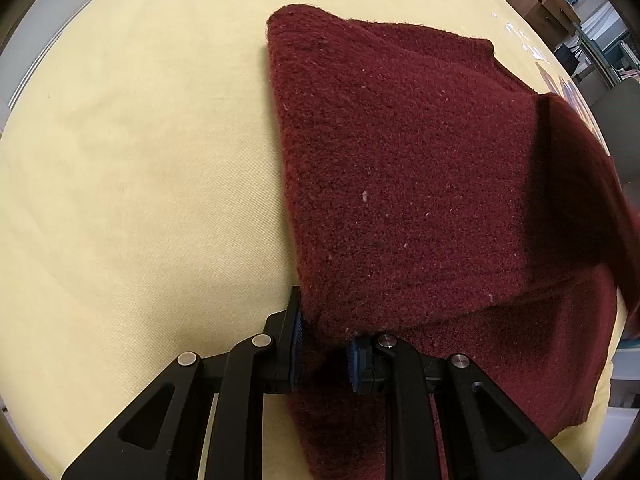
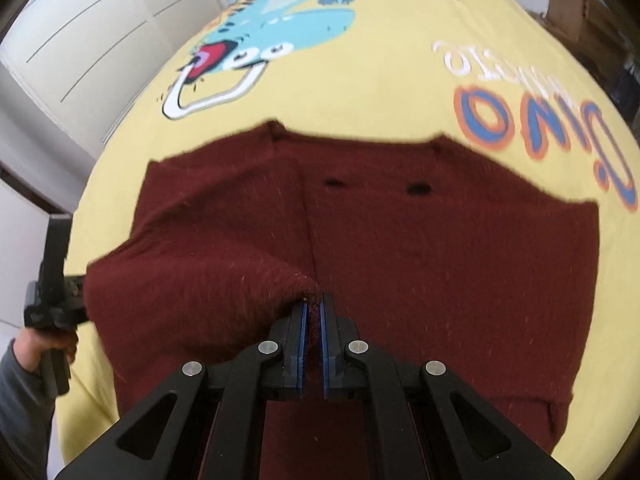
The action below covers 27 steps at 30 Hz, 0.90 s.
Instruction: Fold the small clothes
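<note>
You had a dark red knitted sweater (image 2: 400, 260) spread across the yellow sheet (image 1: 140, 160) when these two views were taken, and both of your tools had hold of it. Your left gripper (image 1: 324, 344) pointed steeply down at the near edge of the garment, its jaws nearly closed with a thick bunch of the knit pinched between the blue pads (image 1: 297, 336); from there a folded flap of the wool ran away across the sheet, one layer lying over another. Your right gripper (image 2: 314, 320) had its jaws drawn almost together, with only a thin fold of red wool clamped between the blue pads (image 2: 303, 332), and that fold rose from the garment in a soft ridge toward the left of the view. In the right wrist view the sweater lay mostly flat on the sheet, its neckline at the far edge, two small dark holes (image 2: 418, 189) showing near the middle, and the picture was streaked with blur. At the left border of that same view your other hand (image 2: 52, 340), in a grey sleeve (image 2: 20, 392), gripped the handle of the left tool right at the sweater's left edge. The sheet carried a cartoon print of a blue creature (image 2: 280, 20) beyond the garment and large blue-and-orange lettering (image 2: 540, 132) to the right of it. White panelled doors (image 2: 100, 40) stood beyond the sheet on the left.
</note>
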Each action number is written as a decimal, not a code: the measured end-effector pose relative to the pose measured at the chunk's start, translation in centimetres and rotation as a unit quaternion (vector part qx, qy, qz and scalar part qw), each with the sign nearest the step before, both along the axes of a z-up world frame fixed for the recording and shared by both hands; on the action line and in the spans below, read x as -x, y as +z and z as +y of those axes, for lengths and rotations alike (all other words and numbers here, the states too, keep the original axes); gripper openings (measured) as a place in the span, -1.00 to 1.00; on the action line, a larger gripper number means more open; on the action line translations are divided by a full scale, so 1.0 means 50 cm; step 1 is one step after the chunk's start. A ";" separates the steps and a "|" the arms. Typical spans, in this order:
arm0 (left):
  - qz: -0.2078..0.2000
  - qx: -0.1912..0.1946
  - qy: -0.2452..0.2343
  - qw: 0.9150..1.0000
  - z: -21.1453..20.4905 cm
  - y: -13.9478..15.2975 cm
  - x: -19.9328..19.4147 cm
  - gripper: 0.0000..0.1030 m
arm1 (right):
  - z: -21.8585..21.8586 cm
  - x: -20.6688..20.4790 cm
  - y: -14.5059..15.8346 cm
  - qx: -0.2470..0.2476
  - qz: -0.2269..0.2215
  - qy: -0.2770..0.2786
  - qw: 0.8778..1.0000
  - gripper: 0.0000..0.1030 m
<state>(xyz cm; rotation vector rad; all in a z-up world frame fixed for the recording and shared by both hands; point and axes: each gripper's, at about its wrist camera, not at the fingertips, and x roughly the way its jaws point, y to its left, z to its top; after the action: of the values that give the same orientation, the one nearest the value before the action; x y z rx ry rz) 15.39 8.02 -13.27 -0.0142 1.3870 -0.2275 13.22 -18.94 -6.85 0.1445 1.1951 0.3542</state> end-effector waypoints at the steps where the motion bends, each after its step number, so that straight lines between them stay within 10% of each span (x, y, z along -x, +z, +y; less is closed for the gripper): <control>1: 0.000 -0.001 0.000 1.000 -0.006 0.004 0.000 -0.69 | 0.001 0.005 -0.010 0.003 0.006 0.006 1.000 -0.89; 6: 0.001 -0.002 0.001 1.000 -0.011 -0.002 0.005 -0.69 | 0.018 0.016 -0.038 0.022 0.019 0.022 0.999 -0.79; 11: 0.002 -0.002 0.002 1.000 -0.014 -0.002 0.005 -0.69 | 0.035 0.025 -0.035 0.093 0.015 0.045 0.995 0.33; 27: 0.001 -0.003 0.001 1.000 -0.019 -0.002 0.006 -0.69 | 0.222 0.121 0.045 0.122 -0.060 0.182 0.974 0.53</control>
<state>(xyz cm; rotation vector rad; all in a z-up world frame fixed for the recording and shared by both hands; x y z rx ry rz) 15.09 7.08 -13.39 -0.0105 1.3898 -0.2227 7.17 -7.84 -4.61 -0.3108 1.1328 0.5250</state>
